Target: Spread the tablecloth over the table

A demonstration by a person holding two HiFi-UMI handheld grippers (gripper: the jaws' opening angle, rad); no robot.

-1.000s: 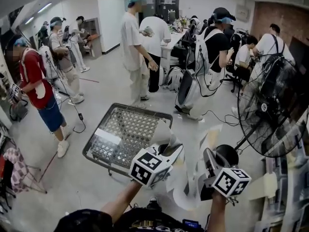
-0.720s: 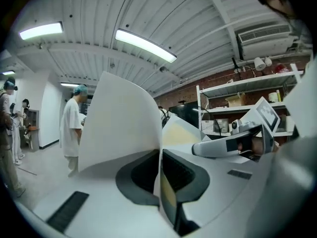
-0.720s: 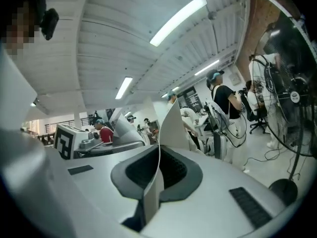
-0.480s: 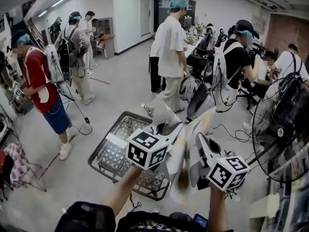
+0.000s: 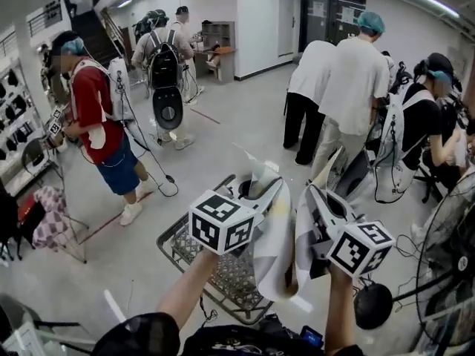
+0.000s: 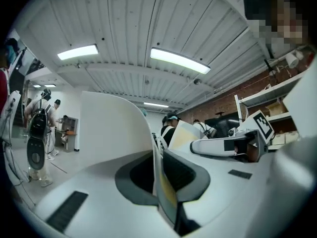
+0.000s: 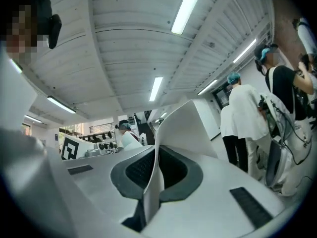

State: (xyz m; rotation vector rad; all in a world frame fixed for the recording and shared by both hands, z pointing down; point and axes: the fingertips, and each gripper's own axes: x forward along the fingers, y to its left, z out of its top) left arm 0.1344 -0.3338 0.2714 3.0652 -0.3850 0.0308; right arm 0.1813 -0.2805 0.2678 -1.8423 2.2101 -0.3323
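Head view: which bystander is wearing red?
The person at the far left, in a red top and blue shorts. Everyone else in view wears a white, grey or black top.

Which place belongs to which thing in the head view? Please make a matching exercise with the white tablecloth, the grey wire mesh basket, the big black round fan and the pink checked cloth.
Things:
1. white tablecloth
2. grey wire mesh basket
3. big black round fan
4. pink checked cloth

Places:
A. at the left edge, low down, draped over a thin frame
B. held up in the air, hanging in folds
C. at the right edge of the view
D. on the floor, under the hanging cloth

Pairs: 1-B, 2-D, 3-C, 4-A.
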